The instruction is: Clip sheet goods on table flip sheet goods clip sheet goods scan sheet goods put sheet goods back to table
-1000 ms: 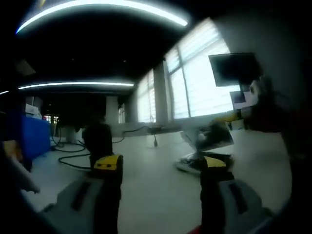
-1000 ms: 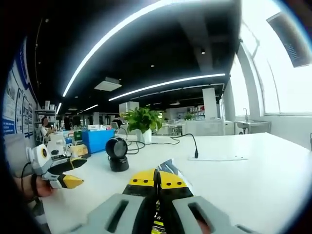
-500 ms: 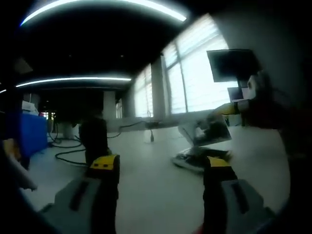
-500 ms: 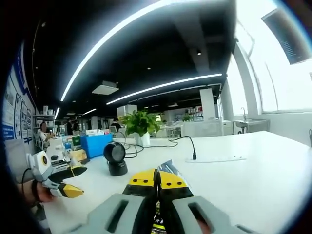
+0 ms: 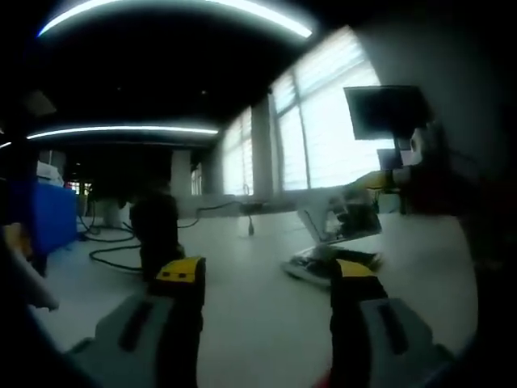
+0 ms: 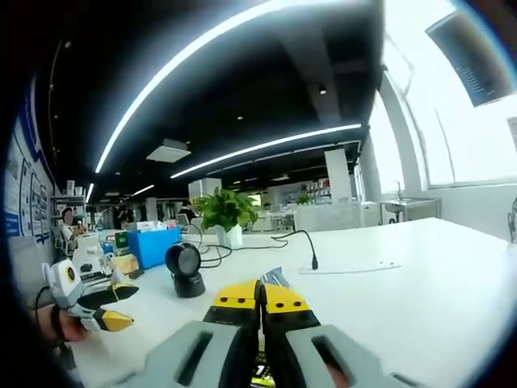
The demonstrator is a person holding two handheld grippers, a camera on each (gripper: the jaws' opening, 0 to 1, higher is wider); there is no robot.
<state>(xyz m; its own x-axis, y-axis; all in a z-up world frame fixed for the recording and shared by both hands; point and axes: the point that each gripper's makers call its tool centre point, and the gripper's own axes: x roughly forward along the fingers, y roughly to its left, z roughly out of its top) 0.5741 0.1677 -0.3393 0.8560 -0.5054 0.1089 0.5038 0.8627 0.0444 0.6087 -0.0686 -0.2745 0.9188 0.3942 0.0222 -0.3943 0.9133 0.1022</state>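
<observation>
My right claw (image 6: 260,297), clamped on the sheet goods (image 6: 273,278), has lifted slightly toward the scanner (image 6: 184,271) at centre-left; my left claw (image 5: 265,279) stays open, empty.

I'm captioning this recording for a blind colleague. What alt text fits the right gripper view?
The right gripper, its yellow-tipped fingers shut on a thin packet, is held above a white table. Beyond it stand a round black scanner and a potted plant, with the left gripper open at the left edge.
</observation>
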